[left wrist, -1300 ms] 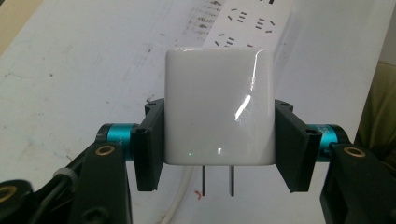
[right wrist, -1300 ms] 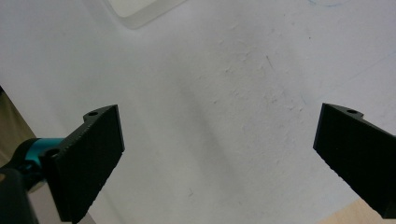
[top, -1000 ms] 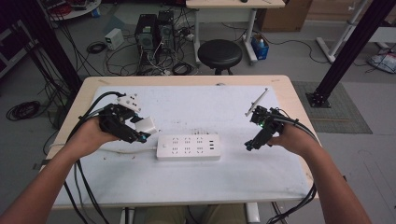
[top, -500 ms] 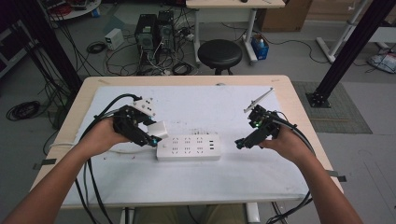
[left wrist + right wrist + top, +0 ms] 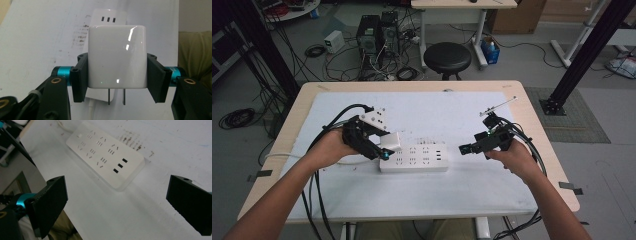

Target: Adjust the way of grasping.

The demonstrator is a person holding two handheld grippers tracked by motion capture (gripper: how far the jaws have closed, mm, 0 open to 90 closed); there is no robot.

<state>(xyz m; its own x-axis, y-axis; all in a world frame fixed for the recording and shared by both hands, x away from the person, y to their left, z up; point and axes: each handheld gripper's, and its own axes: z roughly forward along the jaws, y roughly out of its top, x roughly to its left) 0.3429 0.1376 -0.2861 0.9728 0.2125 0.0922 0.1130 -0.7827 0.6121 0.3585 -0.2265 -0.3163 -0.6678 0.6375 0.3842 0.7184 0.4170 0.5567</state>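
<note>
A white power strip [image 5: 414, 157] lies on the white mat [image 5: 432, 190] mid-table; it also appears in the right gripper view as the power strip [image 5: 105, 153]. My left gripper [image 5: 384, 145] is shut on a white cube-shaped plug adapter [image 5: 117, 56], its two prongs [image 5: 116, 96] pointing toward the camera. The adapter [image 5: 390, 139] hovers just over the strip's left end, with the strip's end [image 5: 108, 16] showing beyond it. My right gripper [image 5: 463, 148] stands open to the right of the strip, nothing between its jaws, with its fingers [image 5: 51, 200] wide apart.
The wooden table's edge [image 5: 539, 130] frames the mat. A thin metal rod [image 5: 499, 106] lies at the back right. Cables [image 5: 319, 200] trail off the left front. Behind the table stand a black stool [image 5: 447, 57] and computer boxes [image 5: 377, 32].
My left gripper has carried the adapter rightward and slightly down, from the mat's left part to the strip's left end. The right gripper has shifted slightly left, toward the strip.
</note>
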